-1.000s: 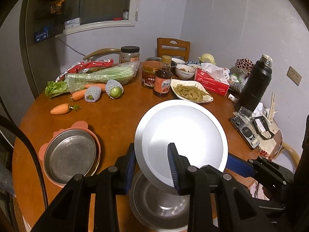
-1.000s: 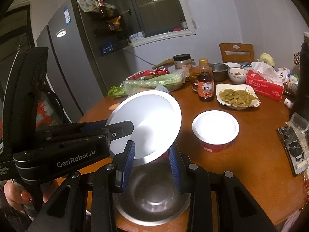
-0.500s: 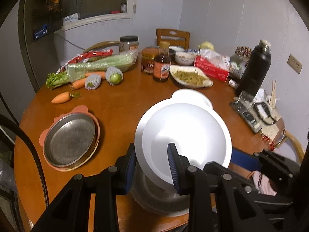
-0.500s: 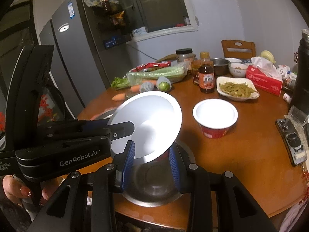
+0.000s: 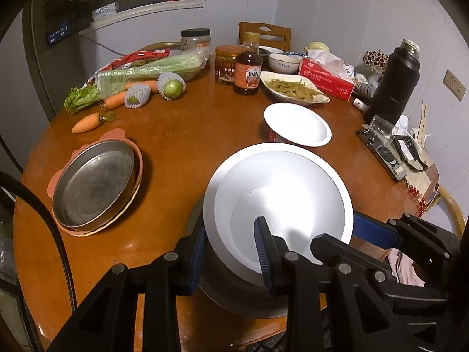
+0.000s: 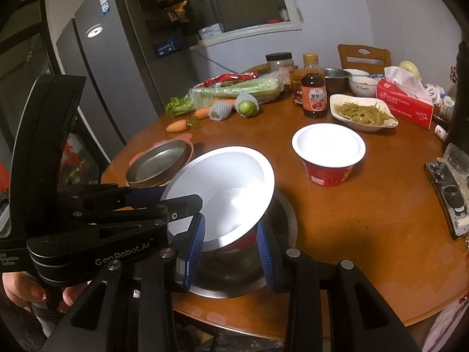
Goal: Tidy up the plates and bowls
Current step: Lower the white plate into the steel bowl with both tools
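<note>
A red paper bowl with a white inside (image 5: pixel 278 193) (image 6: pixel 222 182) hangs tilted, just above a steel bowl (image 5: pixel 234 293) (image 6: pixel 283 220) near the table's front edge. My left gripper (image 5: pixel 231 250) is shut on its near wall, one finger inside and one outside. My right gripper (image 6: pixel 230 246) is shut on the bowl's lower red side from the other direction. A second red paper bowl (image 5: pixel 297 123) (image 6: pixel 328 152) stands upright further back. To the left, a steel pan (image 5: pixel 93 187) (image 6: pixel 158 164) rests on a pink plate (image 5: pixel 117 132).
The round wooden table (image 5: pixel 181 135) carries carrots, netted fruit, bagged celery, jars, a sauce bottle (image 5: pixel 247 70), a dish of greens (image 5: pixel 293 91), a tissue box and a black flask (image 5: pixel 392 82). A phone stand (image 5: pixel 387 152) lies at the right edge. A hand (image 6: pixel 17 290) grips the left tool.
Both grippers have sunk with the tilted bowl toward the steel bowl, and both views now look more steeply down at the table.
</note>
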`<state>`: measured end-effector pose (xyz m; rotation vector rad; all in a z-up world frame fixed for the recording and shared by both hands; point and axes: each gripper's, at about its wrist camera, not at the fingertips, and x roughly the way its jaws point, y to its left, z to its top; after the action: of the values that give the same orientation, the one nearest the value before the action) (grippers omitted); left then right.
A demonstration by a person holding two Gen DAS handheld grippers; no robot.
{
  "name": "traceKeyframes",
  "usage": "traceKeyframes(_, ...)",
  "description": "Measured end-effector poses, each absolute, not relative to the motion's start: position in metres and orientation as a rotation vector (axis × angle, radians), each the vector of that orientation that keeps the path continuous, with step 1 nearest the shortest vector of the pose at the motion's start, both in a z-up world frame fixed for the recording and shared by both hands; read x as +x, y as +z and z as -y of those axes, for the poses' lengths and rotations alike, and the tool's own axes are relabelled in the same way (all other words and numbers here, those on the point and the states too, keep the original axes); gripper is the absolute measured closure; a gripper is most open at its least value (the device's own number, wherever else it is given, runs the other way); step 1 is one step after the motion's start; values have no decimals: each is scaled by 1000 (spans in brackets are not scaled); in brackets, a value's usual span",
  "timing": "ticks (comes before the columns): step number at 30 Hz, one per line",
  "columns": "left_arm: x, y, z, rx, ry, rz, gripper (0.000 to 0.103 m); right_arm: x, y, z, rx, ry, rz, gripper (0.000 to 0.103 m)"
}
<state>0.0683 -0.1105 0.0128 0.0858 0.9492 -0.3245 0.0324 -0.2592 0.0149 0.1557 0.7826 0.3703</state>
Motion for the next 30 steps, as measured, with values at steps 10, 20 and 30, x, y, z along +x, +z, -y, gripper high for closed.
traceKeyframes(10, 71, -1, 111, 90, -314, -986, 71, 36, -1, 260, 176, 380, -827, 65)
traceKeyframes(20, 76, -13, 111, 89, -308, -1009, 71, 42, -14, 261, 191, 381, -858, 65)
traceKeyframes(30, 78, -17, 112, 87, -304, -1018, 70, 46, -19, 261, 190, 378, -865, 65)
